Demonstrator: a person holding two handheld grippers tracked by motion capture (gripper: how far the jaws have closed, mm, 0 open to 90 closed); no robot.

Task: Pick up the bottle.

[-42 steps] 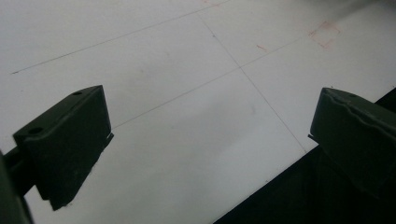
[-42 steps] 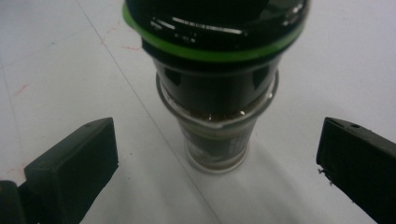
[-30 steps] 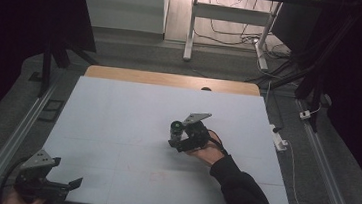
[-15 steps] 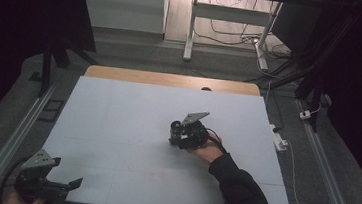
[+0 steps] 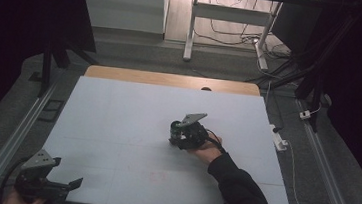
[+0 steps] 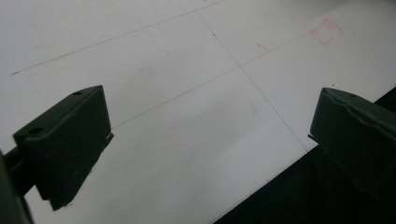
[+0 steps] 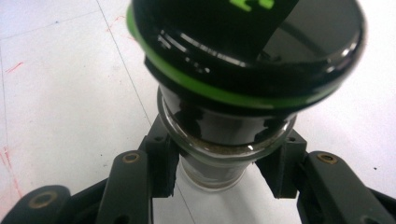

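We start at the right gripper (image 7: 219, 179) – its two black jaws have just been closing, and now both pads press on the glass neck of a dark jar (image 7: 233, 93) with a black lid ringed in green. The jar stands between the jaws, its wide top looming right above them in the right gripper view, a bright green mark on the lid. From above, we see that right gripper (image 5: 178, 134) sitting about mid-table, the jar (image 5: 177, 128) at its tip on the side away from the hand, the grey plate riding on top. Under jaws and jar lies the white table (image 7: 60, 93), crossed by thin lines and faint red marks. Out beyond, well apart from this grip, the left gripper (image 5: 73, 184) hangs at the table's near left corner – jaws spread wide with nothing between them, the white tabletop (image 6: 187, 116) beneath.
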